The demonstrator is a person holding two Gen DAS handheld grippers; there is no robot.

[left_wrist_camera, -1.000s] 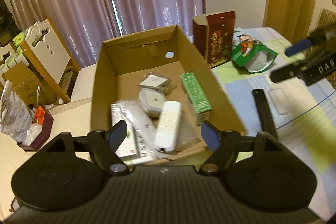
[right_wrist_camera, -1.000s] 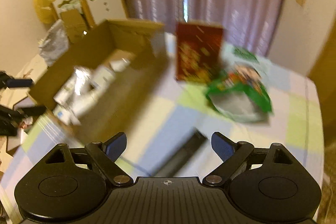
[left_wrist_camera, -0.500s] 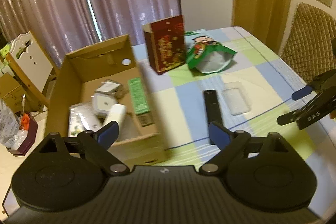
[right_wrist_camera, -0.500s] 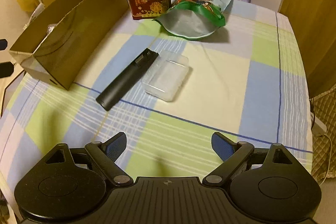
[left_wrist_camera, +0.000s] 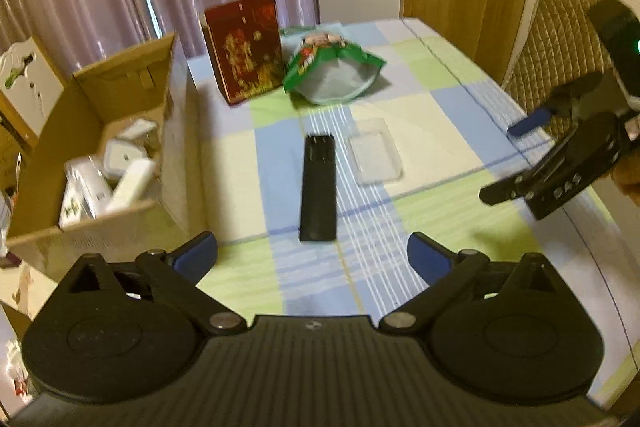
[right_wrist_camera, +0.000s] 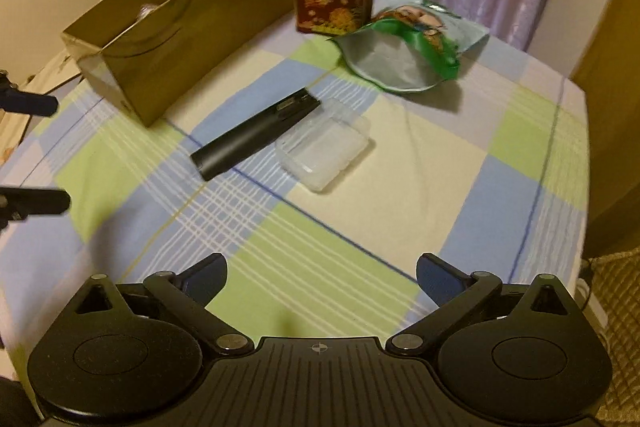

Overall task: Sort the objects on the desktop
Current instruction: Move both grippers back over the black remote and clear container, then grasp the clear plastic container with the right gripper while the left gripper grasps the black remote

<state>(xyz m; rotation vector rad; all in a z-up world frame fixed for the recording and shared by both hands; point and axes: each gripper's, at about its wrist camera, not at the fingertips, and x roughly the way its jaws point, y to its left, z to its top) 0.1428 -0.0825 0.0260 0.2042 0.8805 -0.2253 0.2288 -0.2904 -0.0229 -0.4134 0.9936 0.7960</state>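
A black remote lies on the checked tablecloth just ahead of my left gripper, whose jaws are opening with nothing between them. Beside the remote lies a clear plastic case. From the right wrist view the remote and the case lie well ahead of my right gripper, whose jaws are also opening and hold nothing. A green snack bag and an upright red box stand at the back. The cardboard box on the left holds several white packets.
The right gripper hangs over the table's right side in the left wrist view. The left gripper shows at the left edge of the right wrist view. A padded chair stands at the table's right edge. Curtains hang behind.
The left gripper has swung from over the cardboard box to the table's middle, and its jaws have spread wider. The right gripper pulled back from the box, then held still while its jaws widened.
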